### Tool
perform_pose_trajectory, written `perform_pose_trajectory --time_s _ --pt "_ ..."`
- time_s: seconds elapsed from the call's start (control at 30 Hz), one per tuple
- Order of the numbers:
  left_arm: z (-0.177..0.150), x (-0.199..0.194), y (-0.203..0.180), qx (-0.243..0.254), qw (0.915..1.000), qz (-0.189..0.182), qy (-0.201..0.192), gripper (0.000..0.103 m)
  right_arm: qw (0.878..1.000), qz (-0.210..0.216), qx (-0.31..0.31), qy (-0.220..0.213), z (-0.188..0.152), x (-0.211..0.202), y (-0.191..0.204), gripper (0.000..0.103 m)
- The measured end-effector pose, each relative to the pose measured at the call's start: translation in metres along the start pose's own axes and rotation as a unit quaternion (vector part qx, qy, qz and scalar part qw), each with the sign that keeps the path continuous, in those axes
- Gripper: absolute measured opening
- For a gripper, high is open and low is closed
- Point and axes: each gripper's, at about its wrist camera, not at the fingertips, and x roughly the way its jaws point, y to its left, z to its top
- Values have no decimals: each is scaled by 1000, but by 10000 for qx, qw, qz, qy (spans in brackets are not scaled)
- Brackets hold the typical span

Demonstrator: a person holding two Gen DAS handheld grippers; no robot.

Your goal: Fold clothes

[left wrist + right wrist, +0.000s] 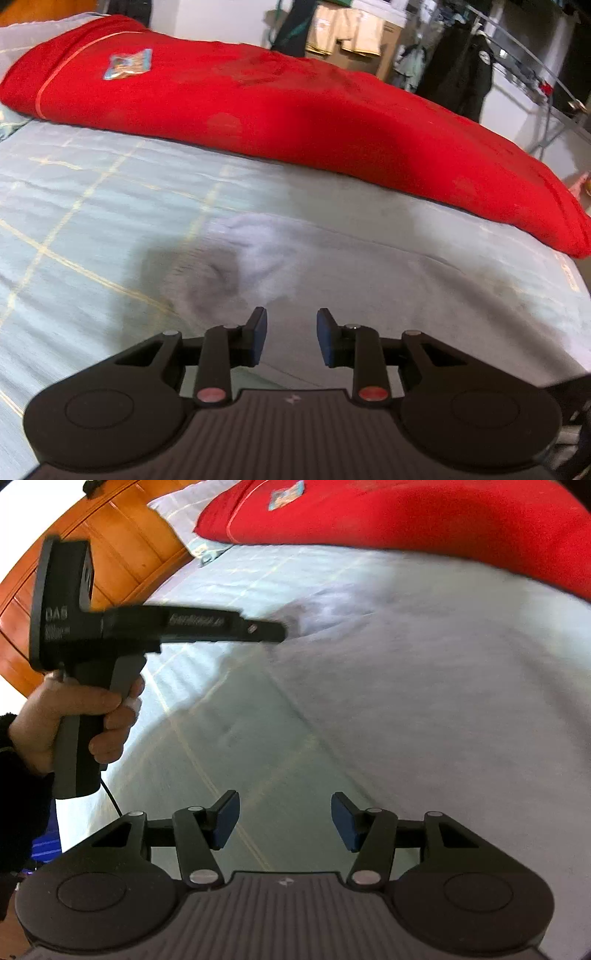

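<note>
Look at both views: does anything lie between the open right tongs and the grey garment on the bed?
Nothing visible does. The right tongs hang empty over the garment, with only the checked bedsheet beside it. The red blanket lies further back.

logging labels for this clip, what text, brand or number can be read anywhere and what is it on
"DAS": back plate of the left tongs, seen from the right wrist.
Small lines under it and the print along its barrel: too blurred to read.
Patch on the red garment: picture only, no legible words.
</note>
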Motion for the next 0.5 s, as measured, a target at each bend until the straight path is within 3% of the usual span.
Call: perform_pose_trajectory --time_s 0.33,0.5 --pt "-22 4 -128 384 9944 -855 485 30 9923 -1174 -393 3 -44 -154 -81 61" --pt "-41 15 -189 254 9902 -1169 726 32 9820 -1841 -371 175 -75 -199 -142 57"
